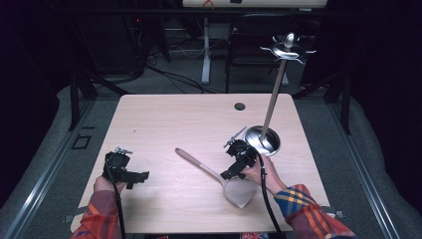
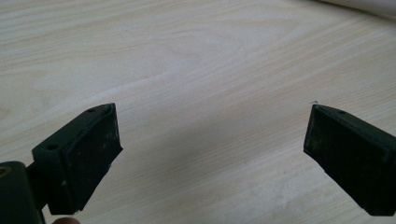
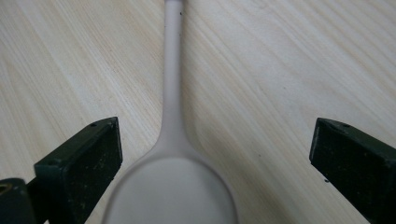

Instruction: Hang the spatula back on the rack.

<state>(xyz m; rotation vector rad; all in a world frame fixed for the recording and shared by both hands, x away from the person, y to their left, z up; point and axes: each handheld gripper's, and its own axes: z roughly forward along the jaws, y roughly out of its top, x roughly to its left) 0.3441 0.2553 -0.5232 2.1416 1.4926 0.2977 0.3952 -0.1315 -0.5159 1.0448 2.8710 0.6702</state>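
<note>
- On the pale wooden desk [image 1: 199, 119], a beige spatula [image 1: 219, 178] lies flat, its handle pointing up and to the left and its broad blade toward the near edge.
- The right gripper [image 1: 240, 158] hovers just over the spatula, near where the handle meets the blade; its fingers are spread wide and grasp nothing.
- From the right gripper view, the spatula [image 3: 173, 140] runs up between the two black fingers [image 3: 79, 163], with clear desk showing on either side of the handle, so neither finger touches it.
- The right hand [image 1: 261, 172] holding that gripper sits just beside the blade, in a plaid sleeve [image 1: 303, 209].
- A metal stand [image 1: 271, 104] with a round shiny base rises at the far right of the desk, just behind the right gripper, with hooks at its top.
- The left gripper [image 1: 122, 169] rests low at the near left of the desk, well apart from the spatula.
- Its fingers [image 2: 88, 154] are likewise released and wide apart, with bare wood grain between them.
</note>
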